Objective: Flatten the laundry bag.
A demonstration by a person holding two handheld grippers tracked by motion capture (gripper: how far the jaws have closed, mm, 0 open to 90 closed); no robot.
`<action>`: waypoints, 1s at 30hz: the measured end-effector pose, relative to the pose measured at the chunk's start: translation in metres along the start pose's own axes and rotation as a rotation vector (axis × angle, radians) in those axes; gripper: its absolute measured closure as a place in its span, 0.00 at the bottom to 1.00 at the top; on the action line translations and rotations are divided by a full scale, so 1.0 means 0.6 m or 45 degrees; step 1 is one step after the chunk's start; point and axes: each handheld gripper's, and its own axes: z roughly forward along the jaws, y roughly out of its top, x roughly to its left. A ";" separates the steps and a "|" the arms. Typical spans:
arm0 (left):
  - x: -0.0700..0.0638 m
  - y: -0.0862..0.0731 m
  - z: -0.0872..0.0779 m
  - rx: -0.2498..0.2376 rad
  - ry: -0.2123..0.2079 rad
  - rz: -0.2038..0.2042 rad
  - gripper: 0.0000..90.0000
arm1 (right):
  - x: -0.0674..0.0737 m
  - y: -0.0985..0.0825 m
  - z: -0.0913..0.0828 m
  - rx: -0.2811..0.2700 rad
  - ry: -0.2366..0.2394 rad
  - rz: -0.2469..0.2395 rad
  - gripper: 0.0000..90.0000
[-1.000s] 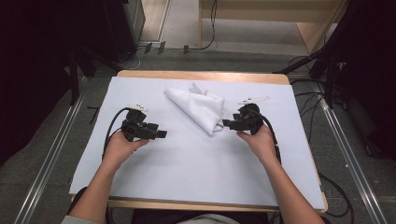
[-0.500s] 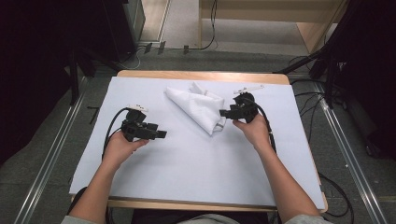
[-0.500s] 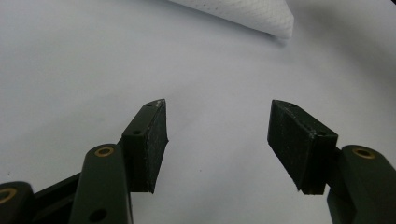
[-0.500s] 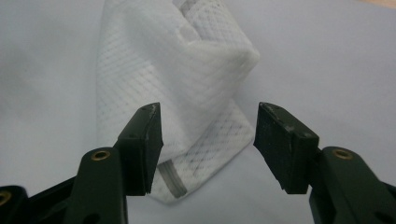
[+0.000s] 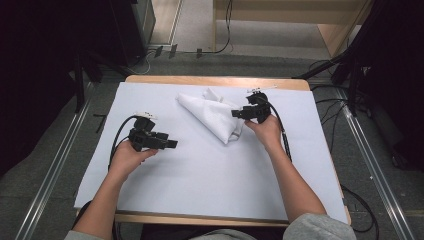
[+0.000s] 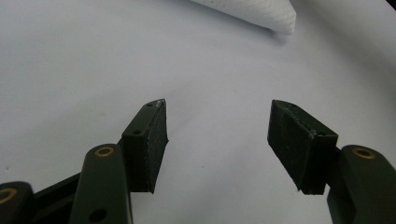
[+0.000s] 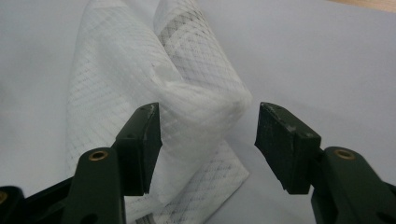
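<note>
We see a white cloth [image 5: 212, 114] lying crumpled on the far middle part of the table [image 5: 200, 200], which is covered by a pale sheet. The right gripper [image 5: 239, 114] sits at the cloth's right edge, pointing left into it, and in the right gripper view a raised fold of the cloth [image 7: 187, 107] stands just ahead of and between the two black jaws. The left gripper [image 5: 170, 144] is well apart from the cloth, lower and to the left of it; in the left gripper view we catch just one corner of the cloth [image 6: 261, 11] near the top edge, far beyond the jaws. The cloth is thin and white with a fine quilted diamond pattern, folded over on itself into a rough wedge whose point faces the person, with a rumpled bunch at its far end. The right gripper [image 7: 208, 140] has its jaws spread wide; the left jaw overlaps the cloth in the picture, but we cannot tell whether it touches, and nothing is pinched. The left gripper [image 6: 217, 140] is likewise spread wide, holding nothing, with bare sheet between its jaws. Each gripper is held in one of the person's hands, the left hand [image 5: 125, 157] and the right hand [image 5: 265, 132], and a black cable trails from each.
</note>
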 end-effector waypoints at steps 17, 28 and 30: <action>0.008 -0.002 -0.003 0.006 0.057 -0.007 0.43 | 0.028 0.007 0.003 0.018 0.011 -0.094 0.95; 0.019 -0.005 -0.015 -0.007 0.089 -0.027 0.43 | 0.085 0.016 -0.022 -0.021 0.067 -0.195 0.94; 0.022 -0.006 -0.018 -0.010 0.093 -0.034 0.43 | 0.102 0.017 -0.025 -0.019 0.092 -0.211 0.93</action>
